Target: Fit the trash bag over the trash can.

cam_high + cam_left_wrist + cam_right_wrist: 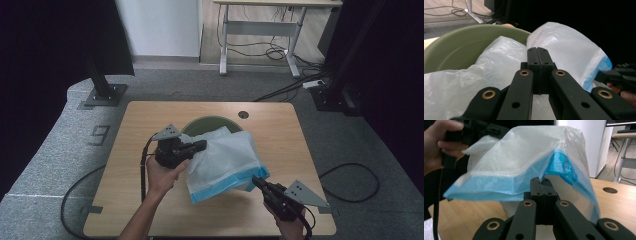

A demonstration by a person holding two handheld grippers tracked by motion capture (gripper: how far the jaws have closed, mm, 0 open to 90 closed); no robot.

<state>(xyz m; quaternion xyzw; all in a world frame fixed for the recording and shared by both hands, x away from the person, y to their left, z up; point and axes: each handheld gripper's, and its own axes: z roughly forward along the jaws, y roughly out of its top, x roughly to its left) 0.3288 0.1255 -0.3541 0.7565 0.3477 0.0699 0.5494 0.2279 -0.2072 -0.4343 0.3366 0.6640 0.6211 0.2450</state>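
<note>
A white plastic bag [225,155] with a blue hem hangs stretched over a green bowl [200,125] in the middle of the wooden table [130,200]. My left gripper [202,145] is shut on the bag's upper left edge, beside the bowl's rim. My right gripper [256,181] is shut on the blue hem at the bag's lower right corner. In the left gripper view the closed jaws [539,50] press into the bag [564,42] above the bowl [461,42]. In the right gripper view the shut jaws [541,180] pinch the blue hem, and the bag [524,157] lifts off the table.
A round cable hole [243,114] sits in the table's far edge behind the bowl. Black stand bases [104,94] flank the table on the grey floor. A desk [260,30] with loose cables stands farther back. Each gripper trails a cable off the near edge.
</note>
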